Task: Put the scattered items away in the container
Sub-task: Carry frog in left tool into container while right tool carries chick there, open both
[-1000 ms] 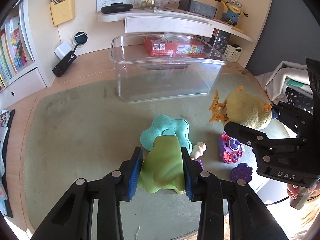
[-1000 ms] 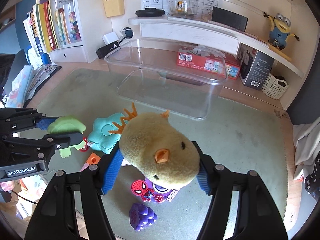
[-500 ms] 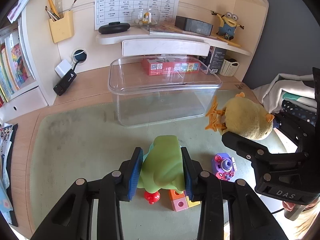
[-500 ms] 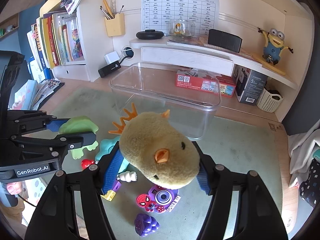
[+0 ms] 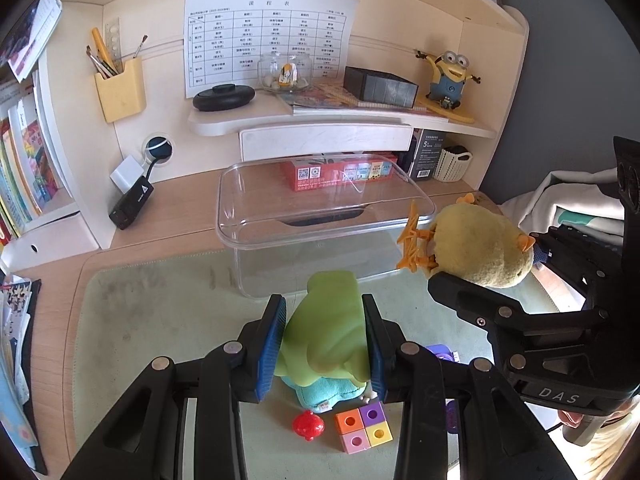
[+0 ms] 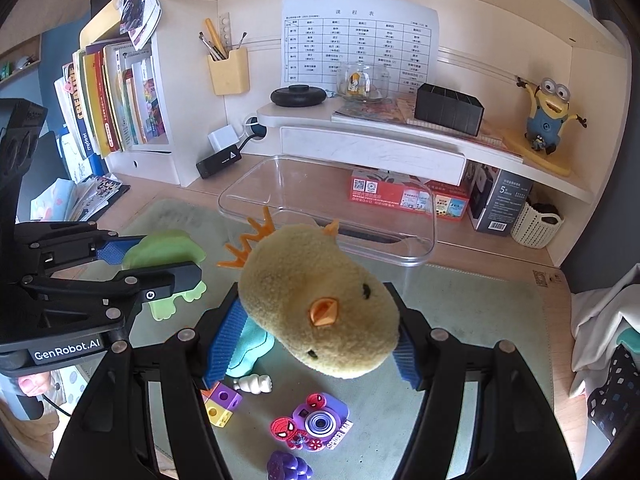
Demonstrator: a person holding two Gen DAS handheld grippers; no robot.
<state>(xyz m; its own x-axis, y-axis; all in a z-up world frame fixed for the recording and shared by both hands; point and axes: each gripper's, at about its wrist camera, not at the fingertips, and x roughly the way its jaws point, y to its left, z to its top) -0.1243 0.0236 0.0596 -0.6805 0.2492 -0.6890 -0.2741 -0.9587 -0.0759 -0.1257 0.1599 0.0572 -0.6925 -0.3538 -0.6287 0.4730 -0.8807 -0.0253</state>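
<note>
- Above the green mat (image 5: 160,320), both grippers were mid-carry: each held a soft toy clear of the surface, short of the bin (image 5: 324,216), which stood open and empty at the mat's far edge.
- Right gripper (image 6: 308,344) was clenched on the yellow chick (image 6: 320,300), pads pressed into its sides, beak toward the camera; the chick hung just before the bin's near wall.
- Left gripper (image 5: 324,344) was clenched on the green plush (image 5: 328,328), which hung upright between the blue pads, also just short of the bin.
- Next move, as I judge it: carry each toy forward over the rim, then part the jaws so it drops inside. Two grippers side by side would crowd the opening, so one going first looks safer, and the chick's bulk must clear the thin rim.
- Left on the mat: a teal plush (image 5: 324,394), a block of coloured cubes (image 5: 362,426), a purple toy camera (image 6: 320,424), a red ball (image 5: 307,425), a small white piece (image 6: 254,383) and purple grapes (image 6: 286,466). Most of the task remained.
- Round about: a pale wooden desk (image 5: 180,200) with a shelf (image 5: 340,120) bearing a minion figure (image 5: 448,76), a timetable (image 5: 268,40) on the back wall, books (image 6: 116,96) to the left and folded clothes (image 5: 576,196) to the right.
</note>
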